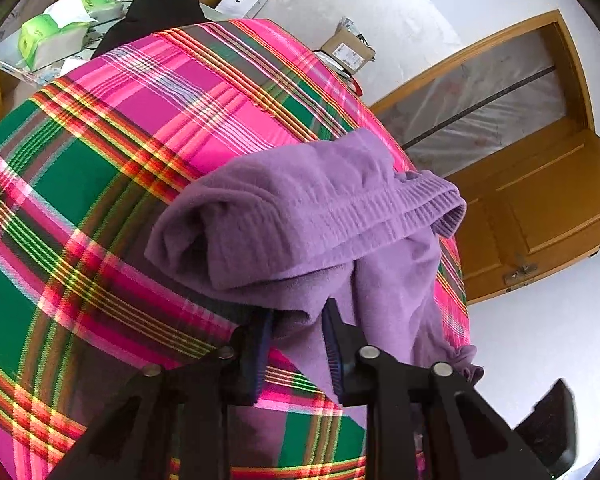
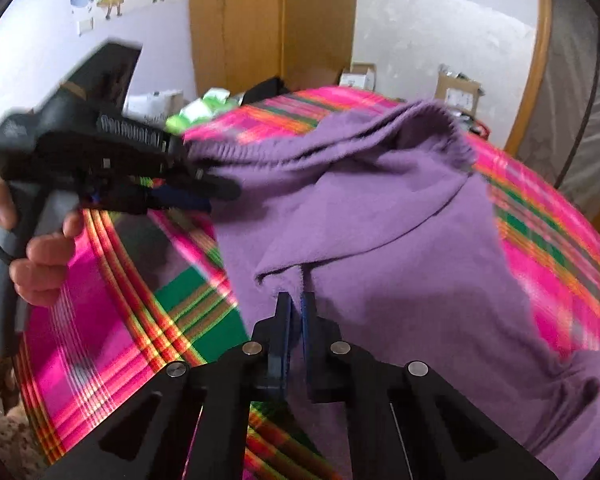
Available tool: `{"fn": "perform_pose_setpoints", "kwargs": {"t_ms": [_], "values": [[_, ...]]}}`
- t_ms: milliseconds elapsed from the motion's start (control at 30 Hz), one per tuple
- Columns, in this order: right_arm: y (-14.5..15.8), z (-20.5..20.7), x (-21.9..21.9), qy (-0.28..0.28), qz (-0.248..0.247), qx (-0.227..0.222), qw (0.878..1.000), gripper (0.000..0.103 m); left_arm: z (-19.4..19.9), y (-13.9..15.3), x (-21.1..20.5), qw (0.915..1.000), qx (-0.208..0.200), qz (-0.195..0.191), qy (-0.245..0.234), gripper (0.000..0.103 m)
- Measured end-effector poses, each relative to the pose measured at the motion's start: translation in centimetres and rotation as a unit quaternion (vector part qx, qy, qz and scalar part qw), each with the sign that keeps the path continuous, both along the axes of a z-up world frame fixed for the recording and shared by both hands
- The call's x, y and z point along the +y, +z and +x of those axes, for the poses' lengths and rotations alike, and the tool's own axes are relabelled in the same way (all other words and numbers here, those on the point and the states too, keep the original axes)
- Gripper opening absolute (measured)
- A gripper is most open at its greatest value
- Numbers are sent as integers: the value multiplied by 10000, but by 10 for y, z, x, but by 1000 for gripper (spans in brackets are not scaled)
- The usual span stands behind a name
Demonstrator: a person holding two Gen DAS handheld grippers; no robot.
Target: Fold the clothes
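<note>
My right gripper point(image 2: 296, 300) has its jaws nearly together, pinching a fold of the purple garment point(image 2: 380, 240) at the near edge; the cloth rises in a thin ridge between the two blue pads point(image 2: 284, 328). My left gripper point(image 1: 298, 312) stands partly apart, with the garment's near hem lying between its pads point(image 1: 332, 344); from the left wrist view I cannot tell whether the pads press on the fabric or only flank it. In the right wrist view the left gripper point(image 2: 204, 196) appears at the left, its tips at the garment's ribbed edge, with the person's hand point(image 2: 40, 256) wrapped round its handle.

The garment lies bunched on a plaid cloth point(image 1: 100, 184) of pink, green and orange stripes that covers the work surface. Its ribbed band point(image 1: 400, 204) runs across the top of the heap, and part of the garment drapes toward the right-hand edge of the surface.

Beyond the plaid cloth: green-and-white tissue packs point(image 1: 52, 36), a black item point(image 1: 160, 8), cardboard boxes point(image 1: 348, 48) and a wooden door point(image 1: 540, 208).
</note>
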State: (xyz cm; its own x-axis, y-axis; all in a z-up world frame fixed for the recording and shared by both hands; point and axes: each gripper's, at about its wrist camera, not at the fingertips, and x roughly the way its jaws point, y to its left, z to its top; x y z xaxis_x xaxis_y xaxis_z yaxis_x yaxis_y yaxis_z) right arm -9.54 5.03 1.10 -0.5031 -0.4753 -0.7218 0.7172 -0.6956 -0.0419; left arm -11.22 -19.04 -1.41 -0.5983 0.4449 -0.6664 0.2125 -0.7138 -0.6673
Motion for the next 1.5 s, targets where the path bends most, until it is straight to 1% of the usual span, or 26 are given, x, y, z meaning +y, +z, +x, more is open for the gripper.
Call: {"fn": "perform_pose_setpoints", "kwargs": {"t_ms": [100, 233, 333, 467, 600, 667, 733, 800, 867, 900, 933, 967, 1000, 1033, 1067, 1167, 1300, 1433, 1467, 1500], "values": [[15, -9, 12, -205, -105, 174, 9996, 5, 1, -1, -3, 10000, -4, 16, 41, 17], [27, -32, 28, -636, 6, 463, 9969, 4, 2, -1, -3, 10000, -38, 5, 2, 16], [37, -56, 40, -988, 78, 657, 9929, 4, 1, -1, -3, 10000, -47, 10, 22, 16], [42, -86, 50, -1492, 328, 882, 9843, 4, 1, 0, -3, 10000, -46, -7, 23, 16], [41, -106, 57, -1706, 405, 855, 9808, 4, -1, 0, -1, 10000, -59, -15, 35, 16], [41, -106, 61, -1605, 195, 641, 9848, 4, -1, 0, -1, 10000, -59, -20, 44, 16], [43, -99, 65, -1382, -141, 396, 9895, 6, -1, 0, -1, 10000, -58, -27, 47, 16], [42, -86, 71, -1207, -339, 238, 9918, 13, -1, 0, -1, 10000, -60, -31, 52, 16], [44, -70, 77, -944, -631, 86, 9935, 25, 0, 0, 0, 10000, -59, -39, 45, 16], [45, -62, 80, -772, -825, -9, 9936, 29, 1, 0, 0, 10000, -58, -35, 43, 16], [45, -53, 82, -611, -954, -100, 9935, 37, 1, 0, 0, 10000, -61, -27, 52, 16], [44, -45, 82, -465, -992, -184, 9938, 41, 2, 0, -1, 10000, -65, -18, 64, 16], [43, -38, 81, -319, -1029, -269, 9938, 43, 2, 0, 0, 9999, -70, -20, 73, 16], [40, -30, 79, -194, -997, -320, 9943, 44, 2, 0, 0, 9999, -76, -23, 83, 16], [35, -22, 75, -97, -865, -322, 9957, 47, 2, 0, 0, 9999, -80, -30, 93, 16], [21, -4, 59, 170, -537, -332, 9979, 49, 3, 1, 1, 9999, -100, -36, 122, 16], [8, 8, 39, 409, -439, -334, 9976, 55, 2, 1, 1, 9998, -139, -31, 160, 16], [-5, 8, 21, 303, 16, -126, 9995, 55, 1, 2, 3, 9997, -135, -47, 183, 16], [-8, 6, 19, 252, 86, -109, 9996, 53, 1, 2, 3, 9998, -127, -43, 177, 16], [-9, 2, 20, 179, 72, -150, 9997, 49, 2, 1, 3, 9998, -119, -37, 171, 16]]}}
